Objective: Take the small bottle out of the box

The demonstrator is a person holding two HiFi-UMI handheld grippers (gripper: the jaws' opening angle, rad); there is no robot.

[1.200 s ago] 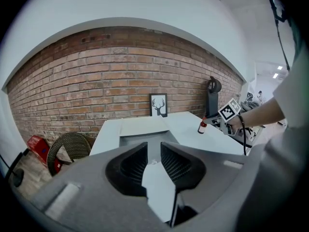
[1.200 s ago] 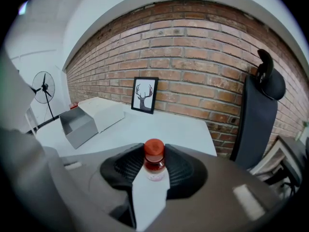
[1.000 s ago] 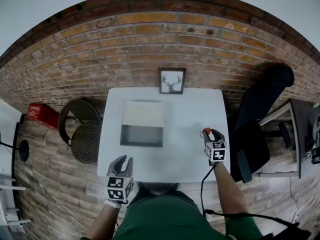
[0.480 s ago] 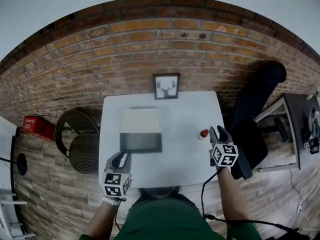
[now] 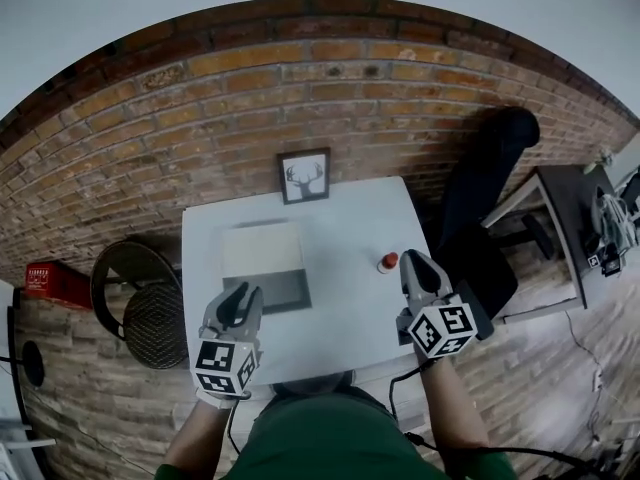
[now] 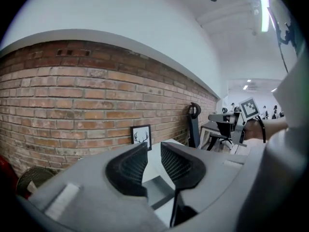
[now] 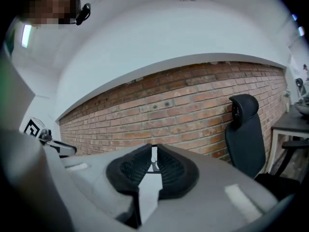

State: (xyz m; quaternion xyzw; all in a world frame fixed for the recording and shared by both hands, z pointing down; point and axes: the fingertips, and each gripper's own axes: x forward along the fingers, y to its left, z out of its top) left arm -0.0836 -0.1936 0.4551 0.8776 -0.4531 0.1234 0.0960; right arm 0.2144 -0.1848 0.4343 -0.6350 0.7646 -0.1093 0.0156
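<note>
The small bottle [image 5: 388, 262] with a red cap stands upright on the white table [image 5: 345, 298], outside the box and to its right. The box [image 5: 262, 263] is open, with a pale flap at the back and a dark inside. My right gripper [image 5: 415, 266] [image 7: 154, 149] hovers just right of the bottle, apart from it. Its jaws are closing to a thin slit with nothing between them. My left gripper [image 5: 235, 300] [image 6: 153, 149] sits at the box's near edge, open by a narrow gap and holding nothing.
A framed deer picture [image 5: 304, 176] leans on the brick wall behind the table. A black office chair [image 5: 480, 218] stands close on the right, with a desk [image 5: 570, 218] beyond it. Round wicker stools [image 5: 140, 298] and a red crate [image 5: 50, 280] are on the left.
The right gripper, around the bottle a second ago, has left it standing and drawn back to the right, its jaws narrowing. The left gripper has moved up to the box.
</note>
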